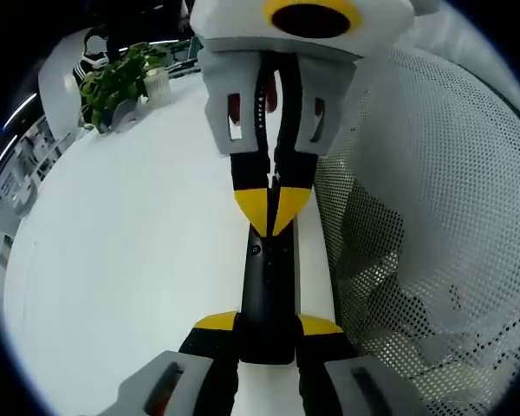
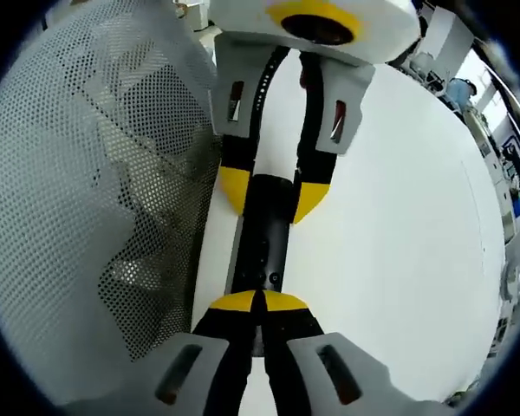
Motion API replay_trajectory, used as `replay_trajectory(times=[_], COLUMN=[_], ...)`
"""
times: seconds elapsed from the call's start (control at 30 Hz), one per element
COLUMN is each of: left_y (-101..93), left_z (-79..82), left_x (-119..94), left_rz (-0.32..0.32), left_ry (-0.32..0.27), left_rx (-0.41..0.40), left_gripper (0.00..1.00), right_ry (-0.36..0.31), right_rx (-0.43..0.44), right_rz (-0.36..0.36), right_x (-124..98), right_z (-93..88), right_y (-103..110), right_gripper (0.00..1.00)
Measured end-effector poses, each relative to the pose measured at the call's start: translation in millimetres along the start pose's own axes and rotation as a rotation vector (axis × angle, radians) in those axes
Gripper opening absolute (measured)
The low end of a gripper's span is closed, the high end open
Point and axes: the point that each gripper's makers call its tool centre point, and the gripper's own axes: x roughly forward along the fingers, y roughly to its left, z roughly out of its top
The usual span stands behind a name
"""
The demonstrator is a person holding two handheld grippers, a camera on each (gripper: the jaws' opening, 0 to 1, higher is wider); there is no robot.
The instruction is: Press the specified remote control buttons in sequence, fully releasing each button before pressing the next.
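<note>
A slim black remote control [image 1: 266,299] of smooth, glossy plastic, long and rectangular, lies flat on the plain white matt tabletop [image 1: 130,260]. Its long axis runs straight between the two grippers, parallel to the edge of a white perforated mesh basket [image 1: 433,225] that stands just beside it. In the right gripper view the remote control [image 2: 264,238] shows small round buttons along its face, too small to read.

The left gripper [image 1: 267,328] has grey bodies and black jaws with yellow tips. Its jaws stand apart, one on each long side of the remote control's near end, clamped against its edges. In the right gripper view the same gripper [image 2: 271,192] comes down from the top, yellow tips flanking the remote control's far end.

The right gripper [image 2: 258,303] has its yellow tips brought together, touching, and they rest on the remote control's face at its near end. In the left gripper view it [image 1: 273,208] enters from the top, tips joined to a point on the remote control.

The mesh basket [image 2: 95,173] is of fine round-holed material, curved, with dim shapes inside that cannot be made out. A green leafy potted plant [image 1: 113,82] and a small white cup [image 1: 157,85] stand well apart at the tabletop's far side.
</note>
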Motion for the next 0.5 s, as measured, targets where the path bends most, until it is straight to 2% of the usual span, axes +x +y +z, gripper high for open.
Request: replay_trajectory(times=[0.23, 0.37, 0.5], left_y=[0.0, 0.0, -0.1], left_z=[-0.1, -0.1, -0.1], left_x=[-0.2, -0.4, -0.4], left_rz=[0.0, 0.001, -0.001], left_ry=[0.001, 0.001, 0.0], left_rx=[0.001, 0.002, 0.001], left_gripper=[0.24, 0.24, 0.24], right_ry=[-0.039, -0.086, -0.097], right_rx=[0.018, -0.037, -0.049], right_rz=[-0.025, -0.104, -0.143], right_x=[-1.3, -2.5, -2.8], right_z=[-2.6, -0.7, -0.4], right_y=[0.4, 0.3, 2.9], right_gripper=[0.0, 0.0, 0.0])
